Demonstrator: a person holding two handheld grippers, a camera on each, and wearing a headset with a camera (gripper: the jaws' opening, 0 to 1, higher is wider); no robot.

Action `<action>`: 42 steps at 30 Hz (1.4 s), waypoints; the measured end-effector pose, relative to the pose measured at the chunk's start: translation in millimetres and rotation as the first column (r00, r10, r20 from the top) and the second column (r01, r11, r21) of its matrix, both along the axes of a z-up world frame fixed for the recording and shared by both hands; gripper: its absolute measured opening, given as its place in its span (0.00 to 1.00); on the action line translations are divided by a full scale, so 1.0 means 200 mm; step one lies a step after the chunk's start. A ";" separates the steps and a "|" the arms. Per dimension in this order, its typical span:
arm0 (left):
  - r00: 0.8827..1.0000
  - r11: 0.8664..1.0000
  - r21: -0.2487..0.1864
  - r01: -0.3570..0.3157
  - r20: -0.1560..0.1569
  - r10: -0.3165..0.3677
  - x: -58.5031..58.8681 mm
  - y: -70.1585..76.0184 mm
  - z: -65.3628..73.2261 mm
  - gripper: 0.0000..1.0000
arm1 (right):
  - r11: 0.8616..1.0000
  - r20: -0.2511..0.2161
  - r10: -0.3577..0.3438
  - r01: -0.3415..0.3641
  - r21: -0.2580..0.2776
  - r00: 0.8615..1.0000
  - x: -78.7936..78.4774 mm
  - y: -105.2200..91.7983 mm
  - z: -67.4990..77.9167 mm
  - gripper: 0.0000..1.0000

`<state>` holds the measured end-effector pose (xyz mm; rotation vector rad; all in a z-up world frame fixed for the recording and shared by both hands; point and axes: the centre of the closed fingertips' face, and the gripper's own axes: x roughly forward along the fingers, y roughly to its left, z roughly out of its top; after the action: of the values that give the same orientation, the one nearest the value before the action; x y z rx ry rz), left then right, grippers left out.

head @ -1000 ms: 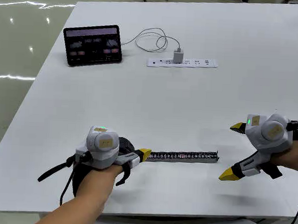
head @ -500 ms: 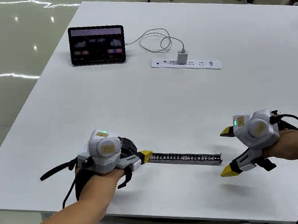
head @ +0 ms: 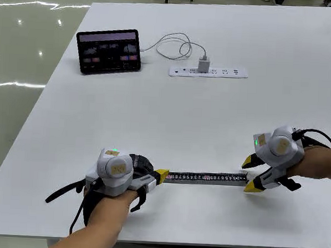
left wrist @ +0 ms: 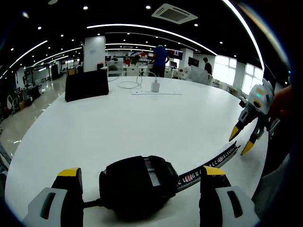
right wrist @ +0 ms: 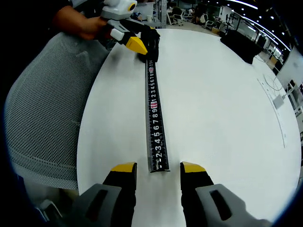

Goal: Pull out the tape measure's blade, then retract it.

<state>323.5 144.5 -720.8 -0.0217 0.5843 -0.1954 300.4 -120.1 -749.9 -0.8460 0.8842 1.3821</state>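
Notably, the blade (right wrist: 155,118) lay flat on the table (head: 209,132), its long axis running from the tape measure case (left wrist: 137,187), straddled by the left gripper (left wrist: 142,172) (grip unclear), to its tip just ahead of the right gripper (right wrist: 158,166), whose jaws stood open.

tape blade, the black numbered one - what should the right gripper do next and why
Probably close the right gripper on the tip of the black numbered tape blade: its open jaws straddle that tip, which lies flat on the white table, and the left gripper brackets the black tape measure case.

Bright ceiling lights (left wrist: 142,26) leave glare on the floor (head: 20,33); both gripper views bend at the edges.
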 end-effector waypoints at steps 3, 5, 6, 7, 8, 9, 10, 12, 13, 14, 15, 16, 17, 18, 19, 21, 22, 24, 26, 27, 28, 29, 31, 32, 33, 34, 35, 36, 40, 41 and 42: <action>1.000 1.000 -0.007 0.005 0.002 -0.005 0.00 -0.01 0.00 0.99 | 1.000 -0.005 0.007 -0.007 -0.004 1.000 0.00 0.00 -0.01 0.27; 1.000 1.000 -0.009 0.006 -0.001 -0.006 0.00 -0.01 0.00 0.99 | 1.000 -0.010 0.005 -0.005 -0.006 1.000 0.00 0.00 -0.02 0.25; 1.000 1.000 -0.012 0.006 -0.002 -0.006 0.00 -0.01 0.00 0.99 | 1.000 -0.009 0.009 -0.009 -0.002 1.000 0.01 0.00 -0.03 0.22; 1.000 1.000 -0.014 0.005 -0.003 -0.005 0.00 -0.01 -0.01 0.99 | 1.000 -0.011 0.013 -0.013 -0.002 1.000 0.01 0.00 -0.03 0.20; 1.000 1.000 -0.013 0.004 -0.006 -0.004 0.00 -0.01 -0.01 0.99 | 1.000 -0.017 0.007 -0.007 -0.007 1.000 0.01 -0.01 -0.03 0.19; 1.000 1.000 -0.012 0.003 -0.006 -0.003 0.00 -0.01 -0.01 0.99 | 1.000 -0.018 0.005 -0.006 -0.010 1.000 0.01 -0.01 -0.04 0.20; 1.000 1.000 -0.012 0.002 -0.006 -0.002 0.00 -0.01 -0.01 0.99 | 1.000 -0.018 0.006 -0.007 -0.014 1.000 0.01 -0.01 -0.04 0.20; 1.000 1.000 -0.013 0.001 -0.006 -0.001 0.00 -0.01 -0.01 0.99 | 1.000 -0.013 0.013 -0.014 -0.015 1.000 0.01 -0.01 -0.04 0.17; 1.000 1.000 -0.015 -0.003 -0.003 0.003 0.00 -0.01 -0.01 0.99 | 1.000 -0.011 0.012 -0.012 -0.017 1.000 0.02 -0.02 -0.04 0.14; 1.000 1.000 -0.018 -0.005 -0.003 0.004 0.00 -0.01 -0.01 0.98 | 1.000 -0.008 0.012 -0.013 -0.017 1.000 0.03 -0.02 -0.05 0.12; 1.000 1.000 -0.016 -0.004 -0.006 0.004 0.00 -0.01 -0.01 0.98 | 1.000 -0.008 0.015 -0.015 -0.013 1.000 0.03 -0.02 -0.05 0.12; 1.000 1.000 -0.007 0.002 -0.011 -0.002 0.00 0.00 -0.02 0.98 | 1.000 -0.010 0.013 -0.013 -0.014 1.000 0.03 -0.02 -0.05 0.12; 1.000 1.000 -0.007 0.003 -0.011 -0.003 0.00 -0.01 -0.03 0.97 | 1.000 -0.009 0.016 -0.016 -0.015 1.000 0.03 -0.02 -0.05 0.12; 1.000 1.000 -0.013 -0.002 -0.013 0.002 0.00 0.00 -0.03 0.97 | 0.999 0.001 0.029 -0.029 -0.019 1.000 0.02 -0.01 -0.05 0.12; 1.000 1.000 -0.020 -0.006 -0.013 0.006 0.00 0.00 -0.03 0.96 | 0.999 0.005 0.035 -0.034 -0.022 0.999 0.02 -0.01 -0.05 0.12; 1.000 1.000 -0.024 -0.008 -0.007 0.008 0.00 0.00 -0.02 0.96 | 0.998 0.012 0.053 -0.053 -0.030 0.999 0.01 -0.01 -0.04 0.12; 1.000 1.000 -0.029 -0.007 -0.008 0.007 0.00 -0.01 -0.02 0.95 | 0.998 0.007 0.047 -0.047 -0.033 0.999 0.02 -0.01 -0.04 0.12; 1.000 0.999 -0.039 -0.014 -0.001 0.014 0.00 -0.01 -0.01 0.94 | 0.999 0.002 0.035 -0.034 -0.042 0.999 0.03 -0.01 -0.05 0.11; 1.000 0.999 -0.037 -0.016 0.001 0.016 0.01 -0.01 -0.01 0.92 | 0.998 0.004 -0.006 0.007 -0.065 1.000 0.03 -0.02 -0.06 0.11; 1.000 0.999 -0.037 -0.016 0.001 0.016 0.01 -0.01 0.00 0.91 | 0.998 0.009 0.011 -0.010 -0.070 1.000 0.03 -0.02 -0.06 0.11; 1.000 0.998 -0.050 -0.022 -0.017 0.022 0.00 -0.01 -0.01 0.89 | 0.997 0.013 0.018 -0.017 -0.077 1.000 0.03 -0.01 -0.05 0.11; 0.999 0.998 -0.054 -0.026 -0.022 0.025 0.00 -0.01 -0.02 0.86 | 0.997 0.014 0.016 -0.015 -0.079 1.000 0.03 -0.02 -0.05 0.11; 0.999 0.998 -0.057 -0.031 -0.028 0.029 -0.01 -0.01 -0.02 0.85 | 0.997 0.015 0.009 -0.008 -0.079 1.000 0.04 -0.02 -0.06 0.11; 0.999 0.998 -0.059 -0.032 -0.030 0.031 -0.01 -0.01 -0.02 0.84 | 0.997 0.017 0.010 -0.009 -0.078 1.000 0.04 -0.02 -0.06 0.11; 0.999 0.998 -0.061 -0.036 -0.031 0.034 -0.01 -0.01 -0.02 0.82 | 0.997 0.020 0.008 -0.007 -0.079 1.000 0.04 -0.02 -0.06 0.11; 0.999 0.997 -0.062 -0.039 -0.035 0.037 -0.01 -0.01 -0.03 0.79 | 0.997 0.024 0.014 -0.012 -0.082 1.000 0.03 -0.02 -0.07 0.11; 0.998 0.997 -0.060 -0.042 -0.040 0.039 -0.01 0.00 -0.03 0.77 | 0.995 0.035 0.039 -0.036 -0.089 0.999 0.03 -0.02 -0.07 0.11; 0.998 0.997 -0.062 -0.042 -0.043 0.039 -0.01 -0.01 -0.03 0.76 | 0.994 0.037 0.047 -0.043 -0.100 0.998 0.03 -0.02 -0.07 0.11; 0.998 0.998 -0.040 -0.048 -0.053 0.046 -0.01 0.01 -0.05 0.70 | 0.993 0.026 0.029 -0.026 -0.113 0.999 0.03 -0.02 -0.07 0.11; 0.996 0.998 -0.018 -0.053 -0.069 0.052 -0.01 0.03 -0.06 0.67 | 0.994 0.023 0.023 -0.020 -0.110 0.999 0.03 -0.02 -0.07 0.11; 0.997 0.998 -0.034 -0.050 -0.062 0.048 -0.01 0.02 -0.06 0.67 | 0.994 0.022 0.023 -0.020 -0.110 0.999 0.03 -0.02 -0.07 0.11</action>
<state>322.5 148.4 -732.0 -0.0763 0.6408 -0.1576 306.0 -124.4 -763.7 -0.9561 0.9422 1.3492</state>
